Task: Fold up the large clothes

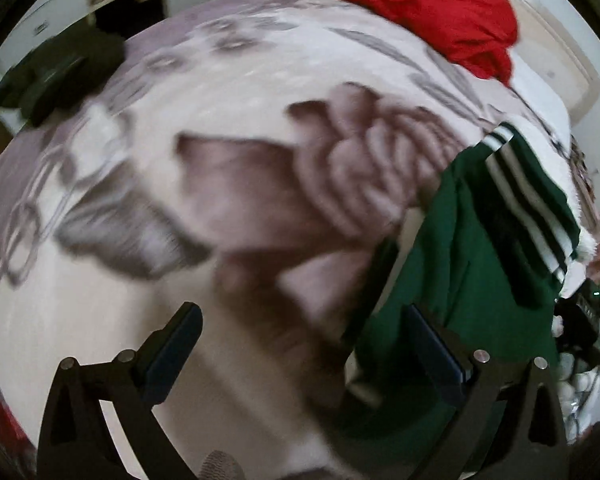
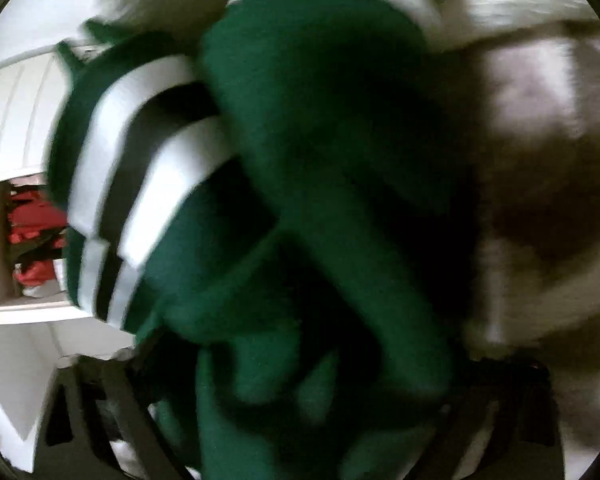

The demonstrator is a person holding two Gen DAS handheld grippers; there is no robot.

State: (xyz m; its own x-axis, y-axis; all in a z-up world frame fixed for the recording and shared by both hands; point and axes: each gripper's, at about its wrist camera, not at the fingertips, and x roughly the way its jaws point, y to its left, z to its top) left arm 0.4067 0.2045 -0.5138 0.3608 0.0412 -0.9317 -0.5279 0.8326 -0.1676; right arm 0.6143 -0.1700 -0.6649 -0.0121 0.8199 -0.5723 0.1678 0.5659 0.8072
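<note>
Bed (image 1: 100,320) with floral blanket: green white-striped garment (image 1: 480,240) bunched at its right edge, red garment (image 1: 412,4) heaped at the far end. Left gripper (image 1: 300,344): jaws spread wide, empty. Right gripper (image 2: 300,412): green fabric fills its jaws, grip blurred, cannot tell; likely best spread flat before folding.

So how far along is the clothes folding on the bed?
Early. The green garment is bunched, not folded; the left gripper is open and empty over the blanket. Green cloth fills the right gripper's view; grip unclear. The red garment and dark garment lie untouched.
</note>
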